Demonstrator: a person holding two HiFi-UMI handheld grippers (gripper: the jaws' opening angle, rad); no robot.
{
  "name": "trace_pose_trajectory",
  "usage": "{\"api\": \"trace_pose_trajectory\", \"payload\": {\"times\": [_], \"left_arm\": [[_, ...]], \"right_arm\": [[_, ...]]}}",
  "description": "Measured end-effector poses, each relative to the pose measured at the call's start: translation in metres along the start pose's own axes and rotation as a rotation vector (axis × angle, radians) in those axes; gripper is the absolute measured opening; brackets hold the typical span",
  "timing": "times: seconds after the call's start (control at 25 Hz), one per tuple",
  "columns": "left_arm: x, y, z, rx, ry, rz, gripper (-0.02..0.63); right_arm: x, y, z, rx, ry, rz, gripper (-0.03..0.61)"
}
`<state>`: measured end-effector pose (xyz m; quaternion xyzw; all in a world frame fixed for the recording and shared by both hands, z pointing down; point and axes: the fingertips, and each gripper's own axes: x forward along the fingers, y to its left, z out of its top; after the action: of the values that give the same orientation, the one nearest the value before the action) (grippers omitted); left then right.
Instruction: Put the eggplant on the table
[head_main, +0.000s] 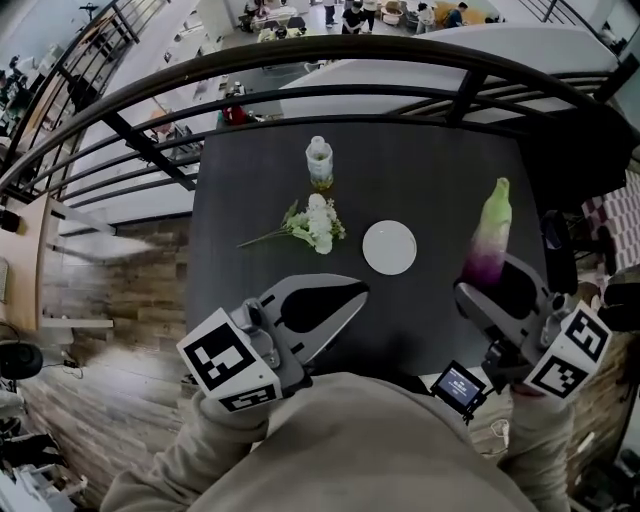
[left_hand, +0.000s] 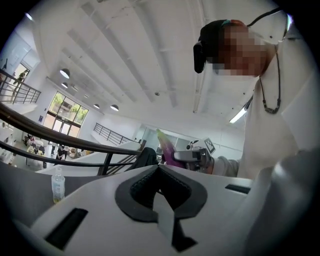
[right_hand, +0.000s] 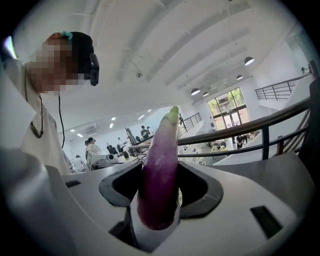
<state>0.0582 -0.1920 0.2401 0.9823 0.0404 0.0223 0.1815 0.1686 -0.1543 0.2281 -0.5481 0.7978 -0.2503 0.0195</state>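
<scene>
Operator: Eggplant check: where does it sit right now?

Spotter: Your right gripper (head_main: 497, 288) has it. The eggplant (head_main: 490, 228) stands nearly upright, purple end down between the jaws and green tip up. It is over the right-hand part of the dark table (head_main: 440, 180) and, as far as I can judge, not resting on it. The jaws stand wide because the fruit is thick there, and they are closed onto its lower end. Your right gripper view shows them against both flanks.

Operator: Why hold it by the bottom?

Spotter: My guess is that a low grip leaves the long body free, so you can tip it over and lay it flat. Held that low it is top-heavy, so a sharp move could swing it.

Operator: And the other hand?

Spotter: Your left gripper (head_main: 355, 293) hangs over the near edge of the table, jaws brought together with nothing in them. It is well apart from the eggplant, which suits a one-handed placing.

Operator: Where should it go?

Spotter: The white plate (head_main: 389, 247), the flowers (head_main: 315, 222) and the bottle (head_main: 319, 163) take the middle. Bare tabletop lies right of the plate, beneath your load, and that looks the easiest spot.
</scene>
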Motion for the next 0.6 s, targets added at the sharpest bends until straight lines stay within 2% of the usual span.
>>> {"api": "trace_pose_trajectory", "payload": {"times": [0.28,0.6], "left_arm": [[-0.019,0.006,-0.004,-0.035,0.002,0.002,0.005],[-0.013,0.002,-0.007,-0.061,-0.025,0.063,0.005]], "right_arm": [[0.022,0.010,0.002,-0.003,0.044,0.006,0.232],[0.030,-0.007,0.010,-0.035,0.085,0.046,0.232]]}}
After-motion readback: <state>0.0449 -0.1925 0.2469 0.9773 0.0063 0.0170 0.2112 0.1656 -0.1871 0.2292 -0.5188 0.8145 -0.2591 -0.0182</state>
